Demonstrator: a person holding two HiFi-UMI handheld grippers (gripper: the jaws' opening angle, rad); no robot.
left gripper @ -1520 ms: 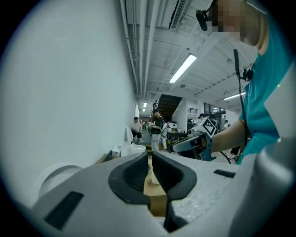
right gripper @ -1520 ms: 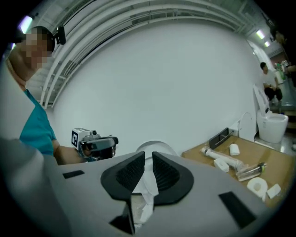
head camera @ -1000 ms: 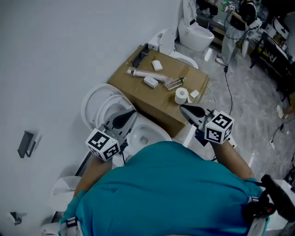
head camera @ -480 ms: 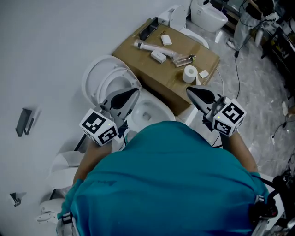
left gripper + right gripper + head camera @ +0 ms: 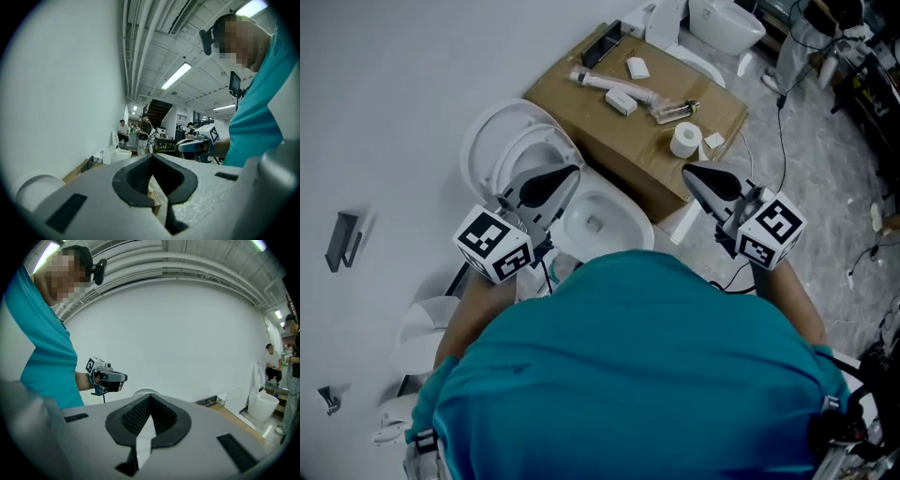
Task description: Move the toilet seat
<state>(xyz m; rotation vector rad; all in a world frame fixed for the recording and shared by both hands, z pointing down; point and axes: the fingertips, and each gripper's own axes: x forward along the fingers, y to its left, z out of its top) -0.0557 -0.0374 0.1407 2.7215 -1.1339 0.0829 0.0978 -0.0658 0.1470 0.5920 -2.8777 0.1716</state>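
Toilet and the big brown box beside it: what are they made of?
Toilet: probably glazed ceramic, because it looks white, smooth and rounded all over. Its raised seat could be plastic, but the pictures cannot settle that. Box: looks like cardboard, dull brown with a flat top and straight folded edges.
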